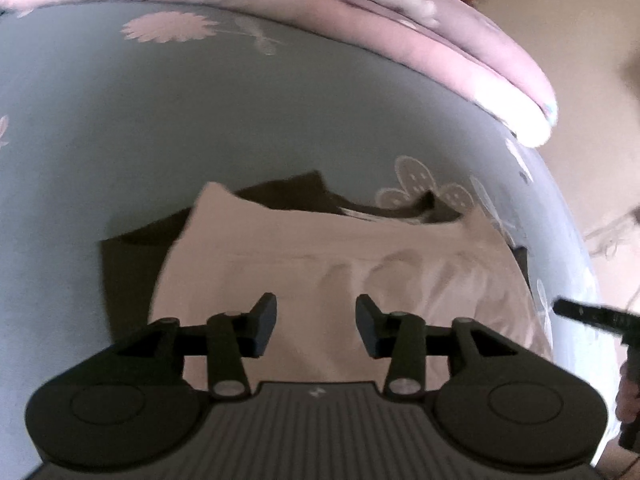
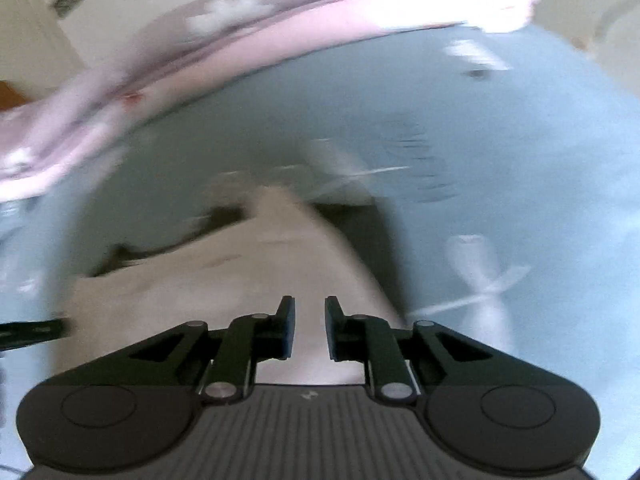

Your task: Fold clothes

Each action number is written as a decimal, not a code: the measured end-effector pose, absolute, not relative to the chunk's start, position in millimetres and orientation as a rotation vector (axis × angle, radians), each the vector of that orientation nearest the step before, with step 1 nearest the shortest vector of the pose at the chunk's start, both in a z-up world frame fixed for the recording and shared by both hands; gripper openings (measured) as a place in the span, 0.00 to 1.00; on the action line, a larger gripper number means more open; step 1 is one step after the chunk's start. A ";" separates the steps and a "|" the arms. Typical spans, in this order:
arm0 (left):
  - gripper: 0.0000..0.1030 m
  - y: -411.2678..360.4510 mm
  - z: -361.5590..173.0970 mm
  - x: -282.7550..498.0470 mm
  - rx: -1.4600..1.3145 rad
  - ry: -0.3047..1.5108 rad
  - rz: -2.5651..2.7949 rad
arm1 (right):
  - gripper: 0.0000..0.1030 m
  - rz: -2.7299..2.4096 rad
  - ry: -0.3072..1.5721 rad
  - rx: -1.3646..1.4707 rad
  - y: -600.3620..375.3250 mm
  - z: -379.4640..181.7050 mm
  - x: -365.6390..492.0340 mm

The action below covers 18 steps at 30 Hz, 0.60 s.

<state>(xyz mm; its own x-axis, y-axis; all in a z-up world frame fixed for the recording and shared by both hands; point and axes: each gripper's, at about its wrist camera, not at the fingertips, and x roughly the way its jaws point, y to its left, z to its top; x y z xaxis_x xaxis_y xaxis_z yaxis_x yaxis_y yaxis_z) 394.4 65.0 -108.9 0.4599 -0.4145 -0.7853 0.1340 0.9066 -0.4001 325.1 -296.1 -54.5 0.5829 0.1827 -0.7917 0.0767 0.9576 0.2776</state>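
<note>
A pale pink garment [image 1: 320, 256] lies folded on a dark garment [image 1: 128, 248] on the blue bedsheet [image 1: 160, 120]. My left gripper [image 1: 316, 320] hovers over the pink cloth, jaws open with nothing between them. The right gripper's fingers [image 1: 576, 312] poke in at the right edge of the left wrist view. In the blurred right wrist view, my right gripper [image 2: 310, 326] hangs over the pink garment [image 2: 240, 272] near its right edge, jaws narrowly apart and empty. The dark garment [image 2: 372, 232] shows beyond that edge. The left gripper's fingers [image 2: 32, 330] appear at the far left.
A pink floral duvet [image 1: 440, 32] is bunched along the far side of the bed [image 2: 520, 140]. Beige floor [image 1: 592, 80] lies past the bed's right edge. A hand [image 1: 628, 392] holds the right gripper at the frame's edge. The sheet carries white flower prints [image 1: 416, 184].
</note>
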 end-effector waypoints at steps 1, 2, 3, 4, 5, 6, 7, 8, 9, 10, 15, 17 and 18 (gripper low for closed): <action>0.41 60.5 -112.1 395.0 -0.295 1.043 -0.349 | 0.19 0.103 0.959 0.286 -284.9 -60.3 328.4; 0.41 58.9 -115.9 394.9 -0.311 1.042 -0.352 | 0.19 0.138 0.973 0.266 -273.8 -68.7 332.0; 0.41 59.3 -119.1 394.3 -0.307 1.035 -0.345 | 0.19 0.162 0.988 0.247 -265.4 -77.2 334.8; 0.41 59.9 -122.2 393.5 -0.301 1.028 -0.338 | 0.19 0.168 1.005 0.230 -261.8 -85.9 336.0; 0.41 62.2 -127.3 393.5 -0.271 1.025 -0.307 | 0.19 0.173 1.023 0.212 -258.3 -94.6 337.2; 0.40 64.8 -132.6 393.6 -0.237 1.023 -0.275 | 0.18 0.171 1.038 0.196 -257.2 -102.0 337.4; 0.33 69.4 -136.1 394.8 -0.228 1.017 -0.264 | 0.17 0.158 1.049 0.182 -260.7 -106.8 335.7; 0.31 74.2 -139.4 396.2 -0.222 1.012 -0.257 | 0.08 0.149 1.055 0.182 -265.5 -110.6 333.7; 0.30 77.4 -139.9 398.0 -0.231 1.013 -0.261 | 0.01 0.146 1.053 0.209 -272.7 -112.4 331.0; 0.30 79.2 -138.7 399.7 -0.245 1.023 -0.264 | 0.00 0.144 1.054 0.234 -278.5 -113.3 329.1; 0.40 71.7 -107.6 393.9 -0.319 1.019 -0.324 | 0.27 0.176 1.033 0.210 -260.4 -87.3 320.1; 0.44 57.0 -98.4 384.8 -0.330 1.004 -0.389 | 0.27 0.245 1.024 0.211 -244.7 -83.4 315.8; 0.44 49.2 -97.8 381.4 -0.338 1.008 -0.432 | 0.27 0.278 1.025 0.211 -236.6 -83.7 314.4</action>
